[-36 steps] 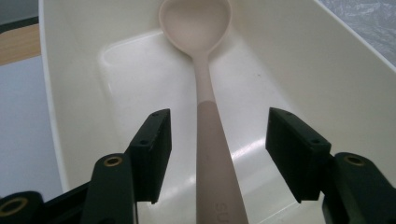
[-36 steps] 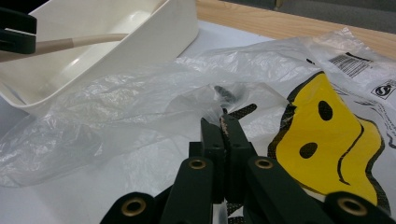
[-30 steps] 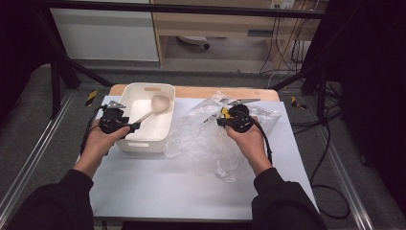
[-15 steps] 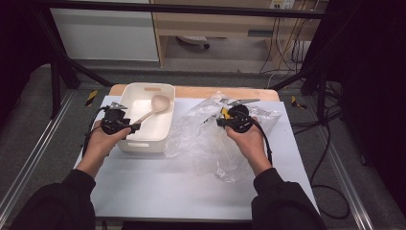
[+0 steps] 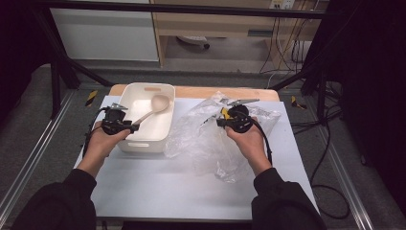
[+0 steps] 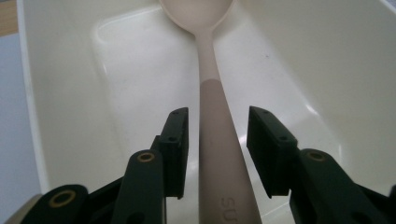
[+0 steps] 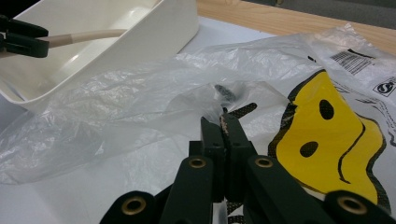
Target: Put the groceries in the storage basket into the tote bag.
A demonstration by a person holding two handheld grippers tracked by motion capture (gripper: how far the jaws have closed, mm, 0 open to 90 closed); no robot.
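Beige spoon [image 6: 215, 116] lying in the white tub [image 5: 143, 139], clear plastic bag [image 5: 210, 139] beside it on the surface [image 5: 182, 191].

The left gripper [image 6: 217, 140] straddles the spoon's handle; its fingers [image 6: 175, 144] have just been closing but stand clear of it on both sides. The right gripper [image 7: 223, 126] has its fingers pressed together, pinching a fold of the bag near its yellow smiley print [image 7: 327, 140].
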